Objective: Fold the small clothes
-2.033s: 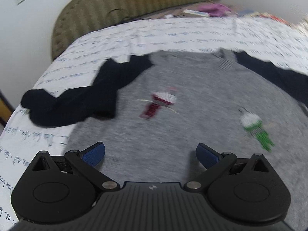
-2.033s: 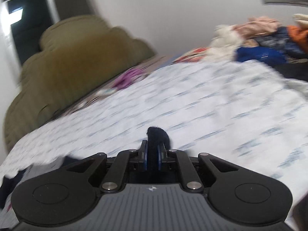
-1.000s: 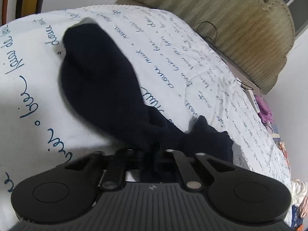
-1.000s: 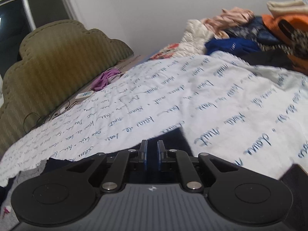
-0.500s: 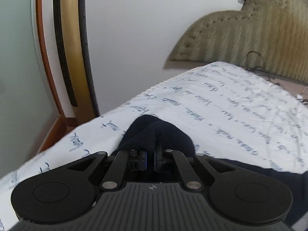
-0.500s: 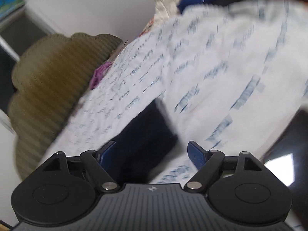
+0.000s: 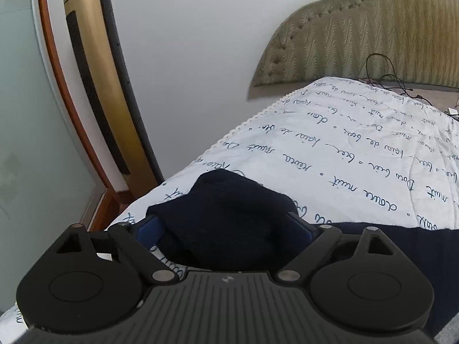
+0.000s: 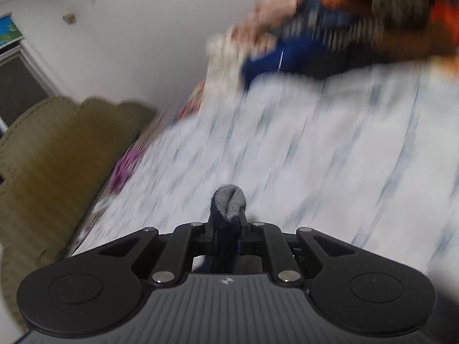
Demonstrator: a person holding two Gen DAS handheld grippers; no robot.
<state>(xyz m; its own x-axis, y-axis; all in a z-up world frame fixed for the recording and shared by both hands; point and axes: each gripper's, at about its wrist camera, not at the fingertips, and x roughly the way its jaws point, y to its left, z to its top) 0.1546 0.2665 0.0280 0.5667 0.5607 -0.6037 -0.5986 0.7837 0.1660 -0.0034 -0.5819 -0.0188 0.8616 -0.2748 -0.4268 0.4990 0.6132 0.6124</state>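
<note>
The garment is a small grey sweater with navy sleeves. In the left wrist view its navy sleeve (image 7: 229, 218) lies bunched on the white quilt near the bed's left edge. My left gripper (image 7: 226, 229) is open, with the sleeve end between the spread blue fingertips. In the right wrist view my right gripper (image 8: 228, 229) is shut on a fold of grey and navy sweater fabric (image 8: 228, 203) that sticks up between the fingers. That view is blurred by motion.
The white quilt with blue handwriting (image 7: 358, 157) covers the bed. An olive padded headboard (image 7: 373, 34) stands behind. A gold and black post (image 7: 94, 80) and a wooden frame stand left of the bed. A pile of clothes (image 8: 358, 28) lies at the far right.
My left gripper has opened around the navy sleeve end it was pinching. My right gripper, open half a second ago, has shut on grey and navy fabric and is moving fast.
</note>
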